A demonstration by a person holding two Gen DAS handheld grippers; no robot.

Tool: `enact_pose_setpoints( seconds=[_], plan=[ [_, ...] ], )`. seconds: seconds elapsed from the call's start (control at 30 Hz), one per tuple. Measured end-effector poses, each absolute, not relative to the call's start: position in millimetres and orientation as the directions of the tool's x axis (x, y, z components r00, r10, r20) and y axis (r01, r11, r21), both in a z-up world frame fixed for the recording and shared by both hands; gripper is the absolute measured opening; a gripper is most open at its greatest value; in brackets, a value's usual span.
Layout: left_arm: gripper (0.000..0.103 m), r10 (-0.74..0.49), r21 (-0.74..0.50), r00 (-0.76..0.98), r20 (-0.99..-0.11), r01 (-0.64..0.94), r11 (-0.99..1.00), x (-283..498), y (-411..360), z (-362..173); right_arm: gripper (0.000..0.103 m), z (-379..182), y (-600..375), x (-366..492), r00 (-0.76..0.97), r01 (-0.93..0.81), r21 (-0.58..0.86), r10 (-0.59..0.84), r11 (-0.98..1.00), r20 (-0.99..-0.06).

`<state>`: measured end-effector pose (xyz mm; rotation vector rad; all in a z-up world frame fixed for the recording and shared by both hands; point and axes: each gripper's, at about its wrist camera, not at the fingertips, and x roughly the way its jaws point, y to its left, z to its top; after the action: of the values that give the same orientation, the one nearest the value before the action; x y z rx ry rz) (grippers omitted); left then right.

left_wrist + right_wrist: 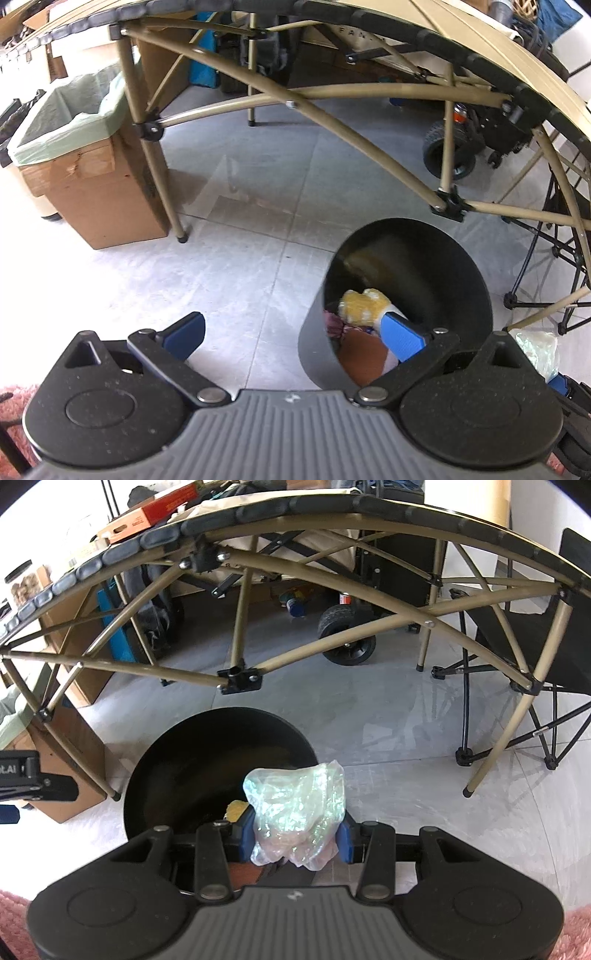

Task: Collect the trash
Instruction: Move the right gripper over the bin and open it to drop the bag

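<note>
right gripper [295,836] clamped on plastic wrap [297,812] above black bin [147,775] | left gripper [295,332] apart, empty

Looks like a storage room or garage corner used as a makeshift workspace. Centred on a folding camp table [295,572] with tan crossed legs: beneath it a wheeled cart [347,635] and cardboard boxes, left of it a bag-lined carton [74,147], right of it a folding chair [535,646]. Bare grey tiled floor [240,258] throughout.
</note>
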<state>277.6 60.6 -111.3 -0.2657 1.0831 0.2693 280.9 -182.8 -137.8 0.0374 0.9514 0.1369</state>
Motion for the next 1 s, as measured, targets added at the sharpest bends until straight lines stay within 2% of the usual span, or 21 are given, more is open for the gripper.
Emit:
enact_pose_setpoints(
  seconds=[0.5,1.0],
  plan=[
    [0.103,0.124,-0.076,0.419,-0.899,-0.430,0.900,255.7,114.2,-118.8,0.042,-136.0,-133.3,284.1,0.559,-0.170,0.084,0.166,0.982,-0.812],
    [0.103,0.109,-0.090,0.404,-0.908,-0.442,0.893,247.5,132.8,-123.3,0.042,-142.8,-92.9,293.3,0.528,-0.225,0.071,0.183,0.972,-0.829]
  ],
)
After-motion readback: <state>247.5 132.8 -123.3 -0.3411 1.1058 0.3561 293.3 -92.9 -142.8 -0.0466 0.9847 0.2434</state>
